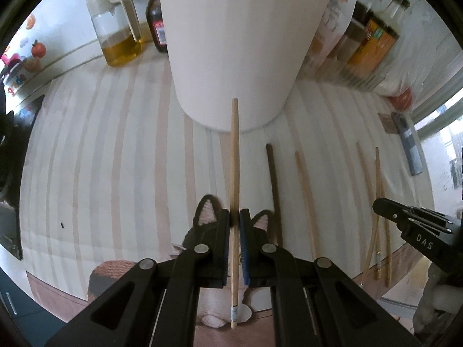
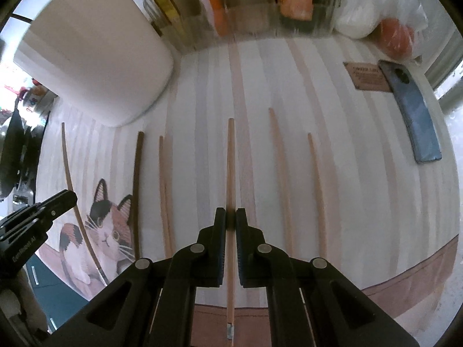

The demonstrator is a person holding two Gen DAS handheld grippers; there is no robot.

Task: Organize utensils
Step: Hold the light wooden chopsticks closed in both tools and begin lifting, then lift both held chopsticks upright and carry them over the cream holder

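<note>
My left gripper (image 1: 235, 217) is shut on a light wooden chopstick (image 1: 235, 156), held above the cloth with its tip pointing at the base of a tall white holder (image 1: 231, 43). My right gripper (image 2: 230, 217) is shut on another light chopstick (image 2: 230, 167), low over the striped cloth. Several more chopsticks lie on the cloth: a dark one (image 2: 138, 185), a light pair (image 2: 165, 196) and two light ones (image 2: 282, 173) to the right. The white holder also shows in the right wrist view (image 2: 95, 66) at upper left. The left gripper shows there at the left edge (image 2: 43, 211).
An oil jug (image 1: 118, 29), dark bottle (image 1: 156, 20) and jars (image 1: 370, 40) stand behind the holder. A phone (image 2: 411, 110) and small card (image 2: 367, 75) lie at the right. A cat picture (image 2: 107, 225) is on the cloth near the table's front edge.
</note>
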